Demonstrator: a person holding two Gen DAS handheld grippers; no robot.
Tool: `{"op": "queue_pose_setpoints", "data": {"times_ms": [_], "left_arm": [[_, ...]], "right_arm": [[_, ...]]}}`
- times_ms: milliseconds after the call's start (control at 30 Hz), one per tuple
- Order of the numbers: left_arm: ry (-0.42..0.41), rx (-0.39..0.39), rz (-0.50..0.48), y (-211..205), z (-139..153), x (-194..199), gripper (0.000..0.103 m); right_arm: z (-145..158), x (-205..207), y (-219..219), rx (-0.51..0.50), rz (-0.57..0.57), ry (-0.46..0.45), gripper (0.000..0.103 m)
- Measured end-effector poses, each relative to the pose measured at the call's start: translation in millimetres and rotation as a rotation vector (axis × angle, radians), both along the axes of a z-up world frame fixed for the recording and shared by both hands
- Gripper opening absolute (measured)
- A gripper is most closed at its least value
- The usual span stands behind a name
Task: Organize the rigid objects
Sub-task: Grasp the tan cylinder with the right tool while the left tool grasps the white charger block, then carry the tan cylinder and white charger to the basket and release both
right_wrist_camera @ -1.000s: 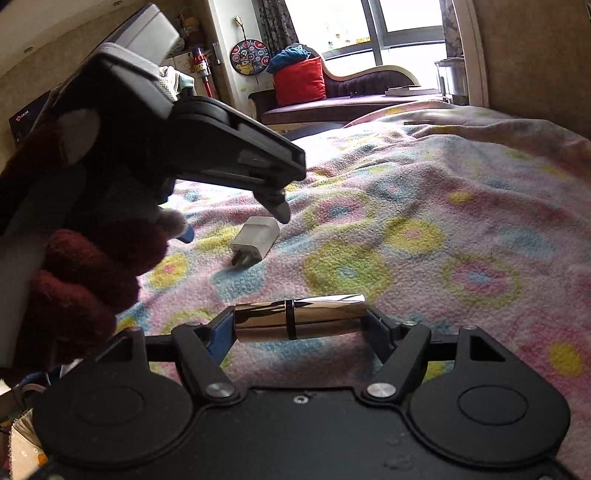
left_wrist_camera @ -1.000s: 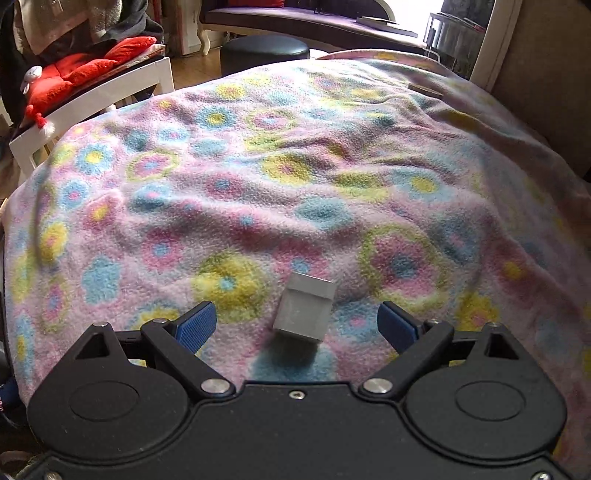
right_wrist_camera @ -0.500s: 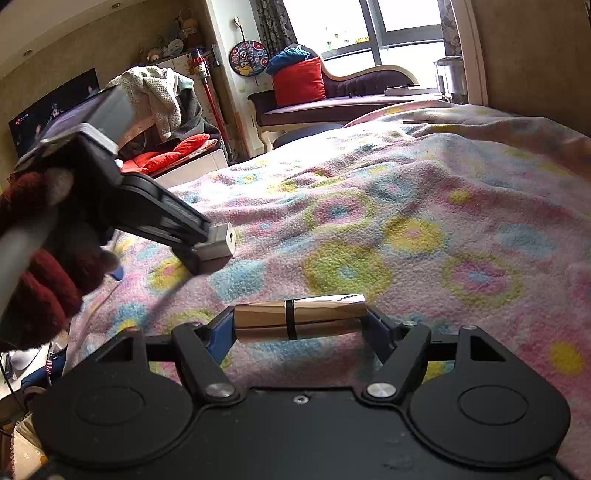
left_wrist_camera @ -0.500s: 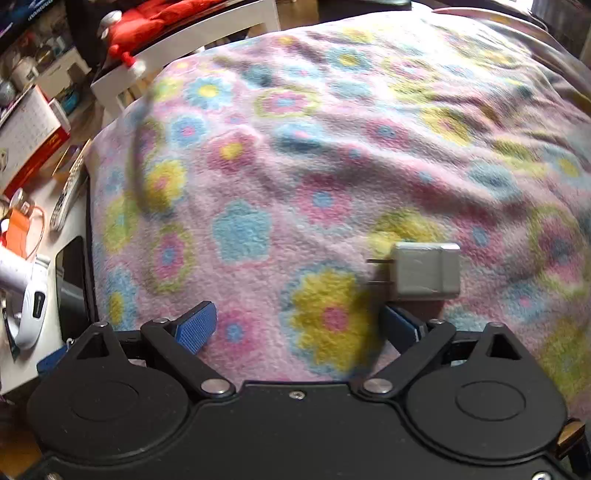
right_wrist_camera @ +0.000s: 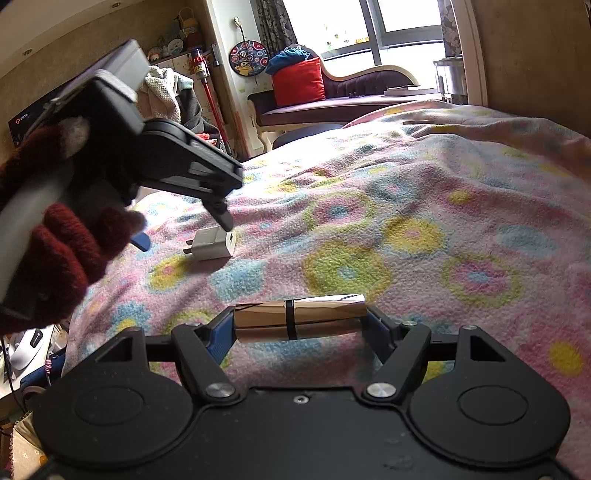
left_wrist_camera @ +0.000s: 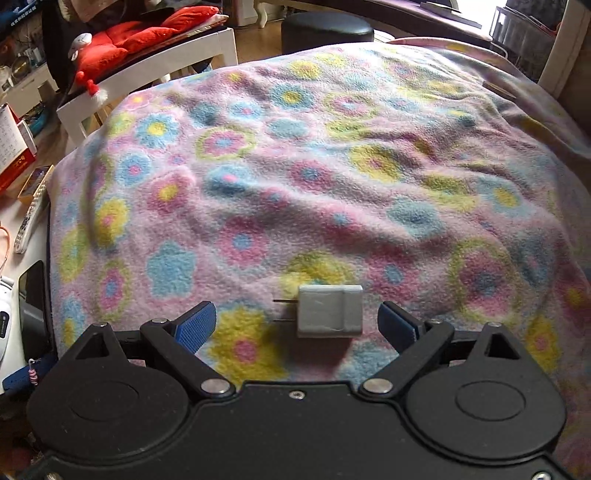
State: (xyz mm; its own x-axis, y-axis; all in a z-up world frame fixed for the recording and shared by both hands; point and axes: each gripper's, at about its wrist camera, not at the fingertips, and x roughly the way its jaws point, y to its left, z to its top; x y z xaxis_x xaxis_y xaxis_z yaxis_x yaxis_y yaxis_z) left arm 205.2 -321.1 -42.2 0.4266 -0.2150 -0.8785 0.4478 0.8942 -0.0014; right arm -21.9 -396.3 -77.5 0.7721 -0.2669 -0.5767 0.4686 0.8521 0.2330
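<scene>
A white charger plug [left_wrist_camera: 328, 312] lies on the flowered blanket [left_wrist_camera: 332, 166] with its prongs pointing left. My left gripper [left_wrist_camera: 299, 321] stands open around it; the plug is nearer the right pad and neither pad touches it. The right wrist view shows the same plug [right_wrist_camera: 212, 243] under the left gripper [right_wrist_camera: 183, 232], which a hand in a dark red knitted glove [right_wrist_camera: 62, 251] holds tilted steeply down. My right gripper [right_wrist_camera: 300, 326] is shut on a shiny gold tube [right_wrist_camera: 299, 314] with a black band, held crosswise just above the blanket.
A white chair with red cushions [left_wrist_camera: 147, 33] and a black stool [left_wrist_camera: 325, 31] stand past the bed's far edge. A side table with a remote [left_wrist_camera: 29, 221] is at the left. A sofa with a red pillow [right_wrist_camera: 299, 83] is by the window.
The left gripper swung off to the left and came back, so the plug is again between its fingers, now with prongs pointing left. The right gripper and its tube stayed put.
</scene>
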Motion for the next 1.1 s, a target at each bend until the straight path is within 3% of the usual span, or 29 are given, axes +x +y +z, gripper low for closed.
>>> {"op": "queue_pose_setpoints", "data": {"times_ms": [167,333,533,767,1100], "left_arm": [[0.025,0.027,0.01,-9,-15,8,0.089],[0.038,0.0,-0.031,-8,-15,6,0.053],[0.065,0.001,-0.043,20,-2,-2,0.053],[0.062,0.058,-0.053,106,16,-20,0.053],[0.034,0.161,0.132,279,40,-44,0.053]], "right_arm": [[0,0,0,-0.001,0.0,0.0,0.072],[0,0,0,0.0,0.001,-0.005,0.072],[-1,-3,-2,0.02,0.015,-0.032,0.072],[-2,-3,-6,0.058,0.04,-0.068,0.072],[-5,1,-10,0.089,0.044,-0.093,0.072]]}}
